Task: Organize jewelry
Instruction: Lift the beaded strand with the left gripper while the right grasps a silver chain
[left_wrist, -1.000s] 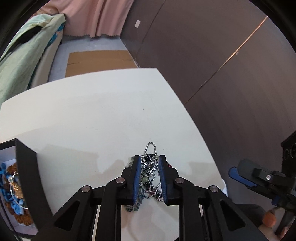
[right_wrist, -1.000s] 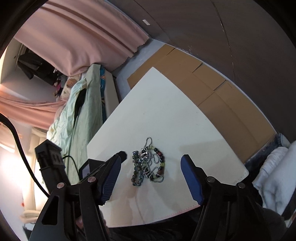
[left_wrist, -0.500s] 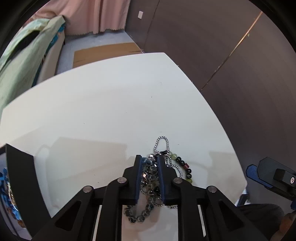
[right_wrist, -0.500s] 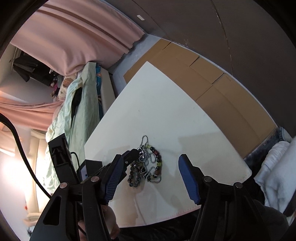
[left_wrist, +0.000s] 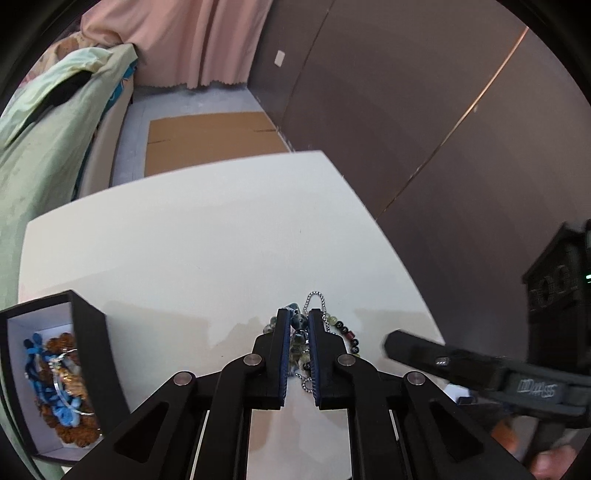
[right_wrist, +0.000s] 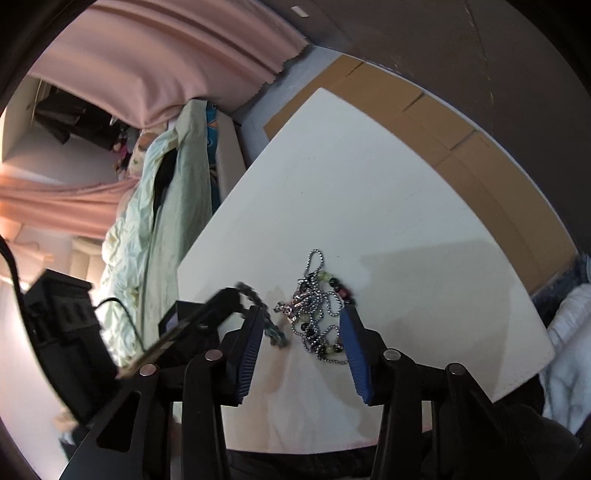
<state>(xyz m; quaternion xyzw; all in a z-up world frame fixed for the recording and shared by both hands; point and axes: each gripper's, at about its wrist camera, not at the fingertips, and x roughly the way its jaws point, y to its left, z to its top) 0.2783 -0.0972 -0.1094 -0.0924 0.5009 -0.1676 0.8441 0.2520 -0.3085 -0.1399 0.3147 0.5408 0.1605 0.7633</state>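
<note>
**Bead strand pinched, chain tangle on white tabletop**

At the far left of the left wrist view, a pale green quilt lies rumpled over a bed, with a pink curtain hanging in soft folds behind it. Nearer, on the left edge of the tabletop, sits an open black jewelry box with a white lining; inside it are knobbly brown beads and blue cord pieces, heaped together. Flat brown cardboard covers the grey floor beyond the table. The tabletop is smooth, matte and cream-white, with a curved far edge.

Centre frame, the left tongs are clenched on a dark bead bracelet, its glassy blue-grey and greenish beads pressed between the blue ribbed pads. Just right of them lies the silver ball chain, looped at its far end, beside a strand of green, black and red beads. In the right wrist view that chain and strand form one tangle resting on the surface, while the bracelet is blurred at the left pad.

The right tongs are released, pads spread wide to either side of the tangle. A dark brown panelled wall with a thin copper seam fills the right.
</note>
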